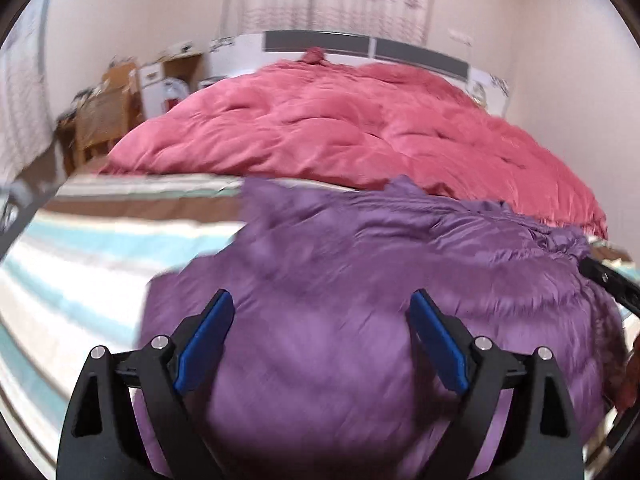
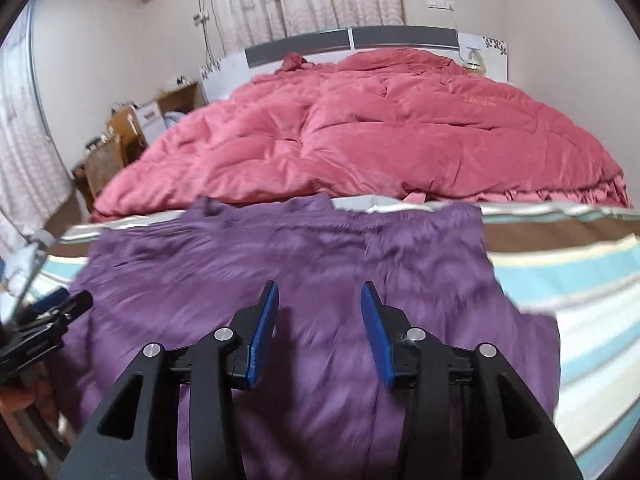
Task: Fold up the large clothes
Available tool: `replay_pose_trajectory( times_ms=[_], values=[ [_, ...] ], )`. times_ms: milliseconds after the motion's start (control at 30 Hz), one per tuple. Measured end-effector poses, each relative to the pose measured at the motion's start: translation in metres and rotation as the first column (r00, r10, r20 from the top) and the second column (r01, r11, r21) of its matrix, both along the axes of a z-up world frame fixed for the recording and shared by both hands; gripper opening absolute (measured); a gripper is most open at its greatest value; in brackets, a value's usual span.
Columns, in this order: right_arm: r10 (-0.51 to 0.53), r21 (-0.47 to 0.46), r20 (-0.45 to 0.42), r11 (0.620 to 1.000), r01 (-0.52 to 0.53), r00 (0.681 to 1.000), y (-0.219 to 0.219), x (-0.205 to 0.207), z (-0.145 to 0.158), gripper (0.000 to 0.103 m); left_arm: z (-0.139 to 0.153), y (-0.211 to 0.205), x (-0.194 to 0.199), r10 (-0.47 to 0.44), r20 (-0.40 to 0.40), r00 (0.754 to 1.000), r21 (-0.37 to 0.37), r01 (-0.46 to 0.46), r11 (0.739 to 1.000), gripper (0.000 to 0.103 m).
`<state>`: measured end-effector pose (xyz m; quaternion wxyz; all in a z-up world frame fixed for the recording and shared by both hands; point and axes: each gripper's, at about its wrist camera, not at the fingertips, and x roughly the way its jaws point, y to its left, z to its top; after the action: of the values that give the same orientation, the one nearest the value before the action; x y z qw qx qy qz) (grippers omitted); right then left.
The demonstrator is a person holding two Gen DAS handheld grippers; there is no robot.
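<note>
Purple satiny garment (image 2: 320,248), spread on the striped bedsheet (image 2: 580,264) before the pink quilt (image 2: 400,132), looks light, limp and slippery, best pinched at a corner hem; left gripper (image 1: 320,336) and right gripper (image 2: 318,328) gape empty.

No readable text anywhere. The pink quilted duvet (image 2: 400,128) carries a small gold embroidered mark near its right side, too blurred to make out, and the white cardboard box (image 2: 151,117) left of it shows only illegible print.
</note>
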<state>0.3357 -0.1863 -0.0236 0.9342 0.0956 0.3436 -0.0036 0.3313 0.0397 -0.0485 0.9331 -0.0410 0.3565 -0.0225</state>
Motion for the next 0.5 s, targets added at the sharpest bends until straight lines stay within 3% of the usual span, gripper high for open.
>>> replay_pose_trajectory(
  times_ms=[233,400,467,500],
  values=[
    [0.0,0.079,-0.007,0.997,0.001,1.0,0.015,-0.062,-0.001,0.043,-0.02,0.045,-0.064,0.136,-0.07,0.988,-0.118,-0.144,0.983,0.09],
    [0.054,0.069,0.005,0.996,-0.054,0.999,0.037,-0.09,-0.001,0.043,-0.038,0.052,-0.091,0.163,-0.146,0.976,-0.259,-0.197,0.945,0.084],
    [0.079,0.06,0.013,0.995,-0.079,0.997,0.048,-0.093,0.0,0.039,-0.047,0.047,-0.098,0.142,-0.176,0.974,-0.324,-0.194,0.926,0.079],
    [0.09,0.051,0.016,0.995,-0.09,0.996,0.053,-0.093,0.001,0.032,-0.05,0.044,-0.099,0.139,-0.178,0.974,-0.331,-0.192,0.924,0.079]
  ],
)
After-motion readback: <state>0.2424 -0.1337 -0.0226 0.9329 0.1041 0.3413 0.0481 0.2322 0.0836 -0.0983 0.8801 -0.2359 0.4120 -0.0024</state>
